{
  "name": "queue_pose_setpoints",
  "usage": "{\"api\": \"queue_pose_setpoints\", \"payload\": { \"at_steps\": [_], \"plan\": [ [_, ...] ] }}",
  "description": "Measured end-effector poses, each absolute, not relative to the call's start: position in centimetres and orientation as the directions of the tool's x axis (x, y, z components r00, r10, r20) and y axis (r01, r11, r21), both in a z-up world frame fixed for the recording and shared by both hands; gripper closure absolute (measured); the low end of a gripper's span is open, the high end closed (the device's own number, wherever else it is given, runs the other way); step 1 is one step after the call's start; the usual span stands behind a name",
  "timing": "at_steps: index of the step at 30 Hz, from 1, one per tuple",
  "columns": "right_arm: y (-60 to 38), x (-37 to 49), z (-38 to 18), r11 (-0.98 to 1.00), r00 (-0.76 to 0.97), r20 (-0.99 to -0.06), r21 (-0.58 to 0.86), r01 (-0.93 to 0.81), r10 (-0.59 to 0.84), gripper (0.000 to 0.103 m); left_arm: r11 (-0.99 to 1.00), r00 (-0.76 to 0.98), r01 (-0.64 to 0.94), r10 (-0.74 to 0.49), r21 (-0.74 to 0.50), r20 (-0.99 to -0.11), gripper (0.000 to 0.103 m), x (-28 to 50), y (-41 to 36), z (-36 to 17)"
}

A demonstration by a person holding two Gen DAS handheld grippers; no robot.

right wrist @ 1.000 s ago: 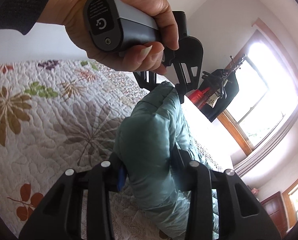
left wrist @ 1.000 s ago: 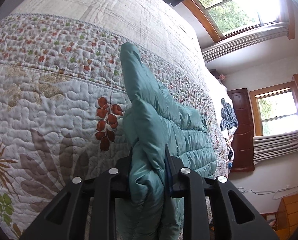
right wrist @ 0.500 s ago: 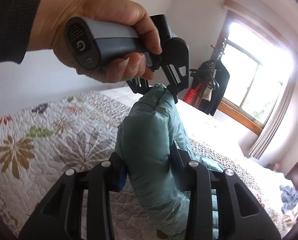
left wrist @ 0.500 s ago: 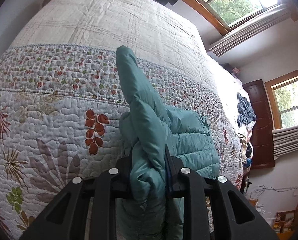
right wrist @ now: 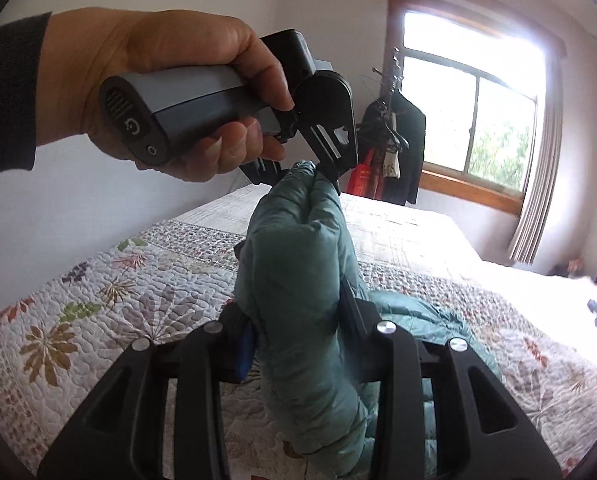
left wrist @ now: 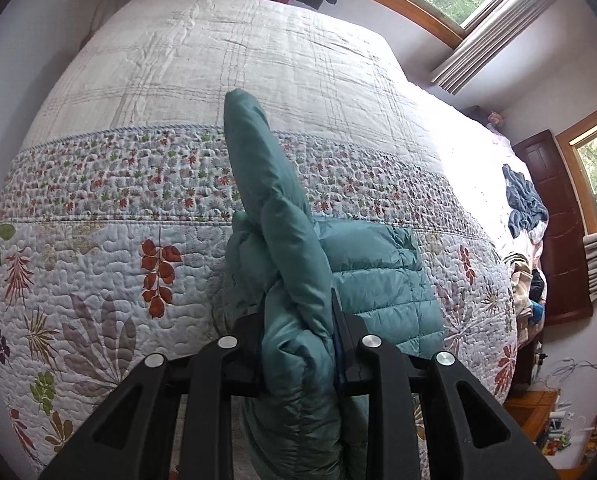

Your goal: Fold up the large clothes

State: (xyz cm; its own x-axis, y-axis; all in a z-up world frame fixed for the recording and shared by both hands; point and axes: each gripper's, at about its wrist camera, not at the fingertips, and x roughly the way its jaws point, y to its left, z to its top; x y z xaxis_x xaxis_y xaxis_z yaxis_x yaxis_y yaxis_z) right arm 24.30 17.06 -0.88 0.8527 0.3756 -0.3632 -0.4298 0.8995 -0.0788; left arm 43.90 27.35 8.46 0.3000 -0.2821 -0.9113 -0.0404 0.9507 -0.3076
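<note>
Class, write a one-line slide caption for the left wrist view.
Left gripper clamps a teal puffer jacket above a floral quilted bed.

The bed (left wrist: pixel 258 60) is covered by a quilted spread, plain white at the far end, crossed by a band of small flowers, then printed with large leaves. A teal puffer jacket (left wrist: pixel 378 280) is partly laid on it. Crumpled blue clothing (left wrist: pixel 524 204) is seen near the far edge.

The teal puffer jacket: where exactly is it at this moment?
The teal puffer jacket is pinched in both the left gripper and right gripper, its bulk trailing onto the floral quilt.
</note>
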Motion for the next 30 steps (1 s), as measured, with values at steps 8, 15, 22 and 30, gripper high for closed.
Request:
{"api": "queue_pose_setpoints", "payload": {
  "at_steps": [8,15,22,30],
  "plan": [
    [12.1,25.1,-1.6,0.918,0.844,-0.375,0.054,-0.394,0.384,0.069,0.973,0.277,0.003,-0.222,-0.230,-0.935,0.078,45.1,21.4,7.8],
    [7.8,25.6,-3.6,0.915,0.828,-0.388,0.198,-0.353,0.404,0.069,0.985,0.238,0.048,-0.172,-0.165,-0.956,0.078,45.8,15.8,5.8],
    [4.0,25.9,-6.3,0.900,0.813,-0.410,0.320,-0.295,0.412,0.069,0.993,0.214,0.081,-0.105,-0.090,-0.971,0.076,46.2,11.1,3.0],
    [0.3,26.2,-9.0,0.862,0.801,-0.416,0.452,-0.229,0.430,0.069,0.995,0.245,0.093,-0.045,-0.023,-0.969,0.073,45.9,6.5,0.1]
  ]
}}
